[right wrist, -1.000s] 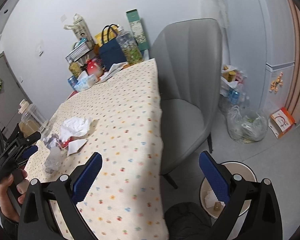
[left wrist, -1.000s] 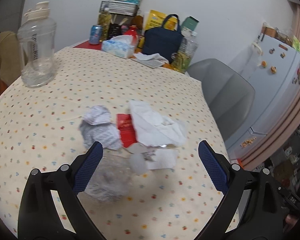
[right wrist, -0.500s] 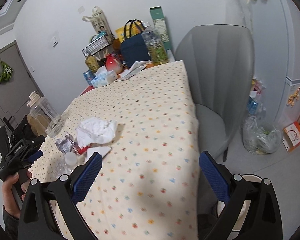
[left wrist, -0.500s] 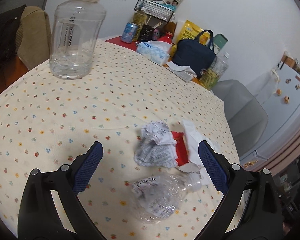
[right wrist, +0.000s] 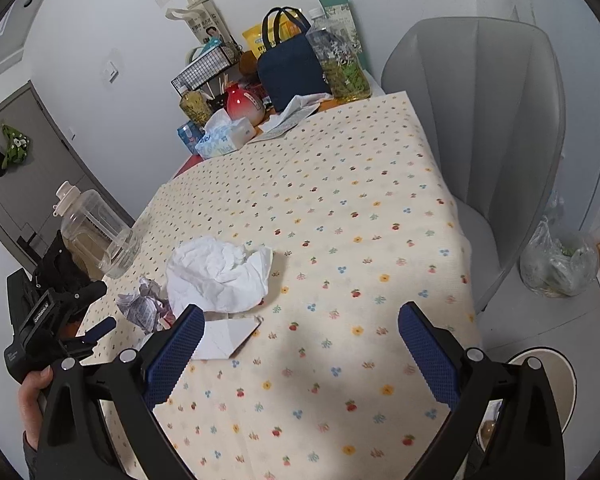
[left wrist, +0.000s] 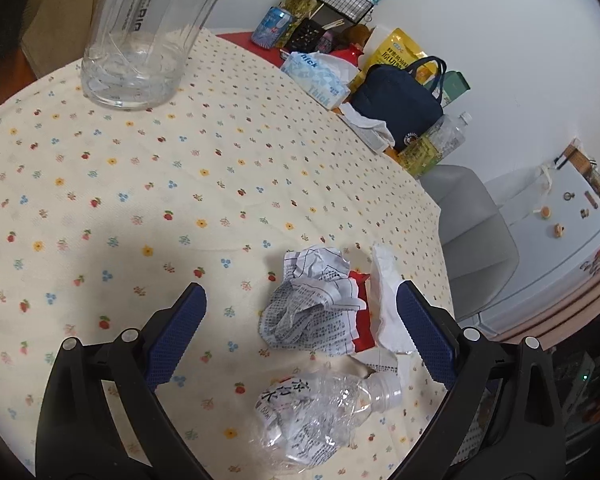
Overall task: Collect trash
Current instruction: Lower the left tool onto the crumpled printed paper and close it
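Half-hidden red wrapper [left wrist: 360, 320], bin [right wrist: 556, 384] cut off

A floral-clothed table [left wrist: 148, 184] carries a jug [left wrist: 140, 32], tissue box [left wrist: 316, 80], crumpled paper [left wrist: 312, 308], napkin [right wrist: 220, 276], and crushed bottle [left wrist: 320, 416].

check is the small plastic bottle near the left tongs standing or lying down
Lying down. The crushed plastic bottle rests on its side on the tablecloth, cap pointing right.
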### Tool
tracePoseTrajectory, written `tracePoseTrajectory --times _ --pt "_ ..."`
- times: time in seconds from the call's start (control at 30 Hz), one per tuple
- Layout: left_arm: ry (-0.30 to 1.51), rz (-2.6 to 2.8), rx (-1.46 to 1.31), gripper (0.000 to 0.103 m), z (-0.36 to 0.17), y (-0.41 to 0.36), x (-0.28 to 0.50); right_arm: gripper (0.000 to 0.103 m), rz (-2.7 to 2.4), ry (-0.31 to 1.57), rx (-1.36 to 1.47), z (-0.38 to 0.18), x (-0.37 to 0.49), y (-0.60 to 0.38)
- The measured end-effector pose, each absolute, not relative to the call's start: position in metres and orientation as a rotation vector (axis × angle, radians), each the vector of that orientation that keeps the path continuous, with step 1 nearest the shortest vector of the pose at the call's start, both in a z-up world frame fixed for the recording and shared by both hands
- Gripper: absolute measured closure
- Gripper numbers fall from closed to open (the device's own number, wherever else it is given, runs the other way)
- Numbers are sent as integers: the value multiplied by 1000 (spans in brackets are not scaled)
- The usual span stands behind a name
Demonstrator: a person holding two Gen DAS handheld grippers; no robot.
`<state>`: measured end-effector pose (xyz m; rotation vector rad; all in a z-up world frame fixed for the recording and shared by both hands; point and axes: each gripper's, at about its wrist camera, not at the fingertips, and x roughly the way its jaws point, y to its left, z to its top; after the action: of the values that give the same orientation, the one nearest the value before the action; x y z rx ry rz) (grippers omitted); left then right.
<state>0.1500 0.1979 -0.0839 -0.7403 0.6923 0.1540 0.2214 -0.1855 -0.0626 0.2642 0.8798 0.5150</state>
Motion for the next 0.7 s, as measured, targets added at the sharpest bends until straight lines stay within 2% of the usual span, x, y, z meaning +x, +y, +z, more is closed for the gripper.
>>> tracePoseTrajectory --times 0.27,0.4,0.53,0.67,0.7 --pt "730 171 -708 11 -85 185 174 8 522 967 320 -83 245 -164" --pt "776 176 -748 26 -96 184 182 11 511 1010 344 -94 256 -153" --pt "805 154 -789 55 -108 185 182 20 493 1065 399 -103 266 -148" --pt "784 153 -813 71 -108 192 174 35 515 1096 445 -107 277 -140" --pt "778 155 -815 71 -106 193 172 41 532 1104 452 -108 279 -138"
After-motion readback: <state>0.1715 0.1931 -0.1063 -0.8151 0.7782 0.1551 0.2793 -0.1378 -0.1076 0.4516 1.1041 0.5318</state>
